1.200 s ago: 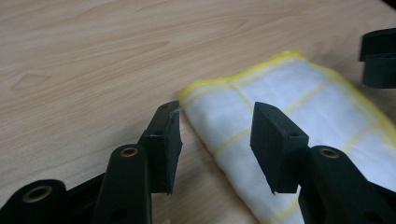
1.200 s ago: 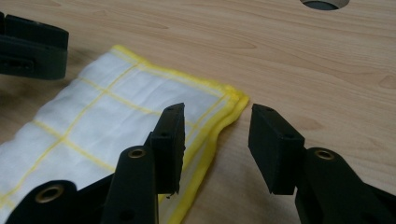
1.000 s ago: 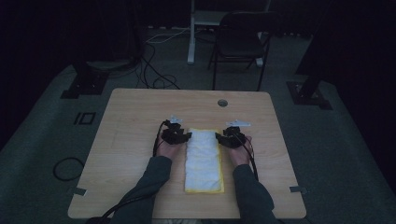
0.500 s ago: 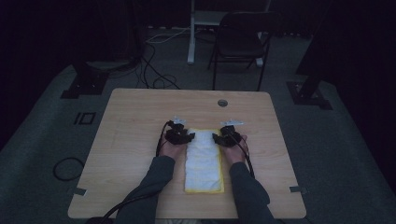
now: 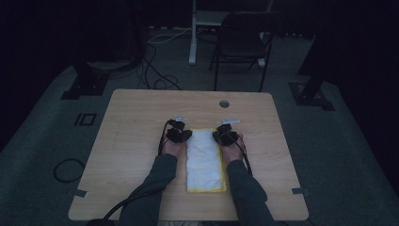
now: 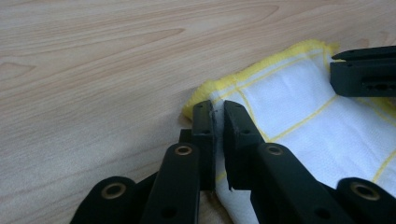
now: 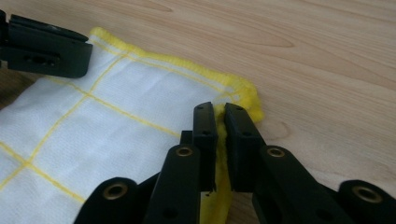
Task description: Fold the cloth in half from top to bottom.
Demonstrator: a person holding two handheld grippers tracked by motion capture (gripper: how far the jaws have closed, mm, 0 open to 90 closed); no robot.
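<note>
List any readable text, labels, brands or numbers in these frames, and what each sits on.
None can be read.
cloth: a yellow grid and yellow hem, no lettering.
left claw and right claw: plain black, with brass rivets, no markings; each is shut on a far corner of the cloth.
table: bare wood grain.
Floor markings left of the table are shapes, not text.

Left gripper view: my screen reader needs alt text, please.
The left gripper pinches the far corner of a white cloth with yellow edging, lying on a wooden table. The right gripper's black jaw tip sits at the cloth's other far corner.
</note>
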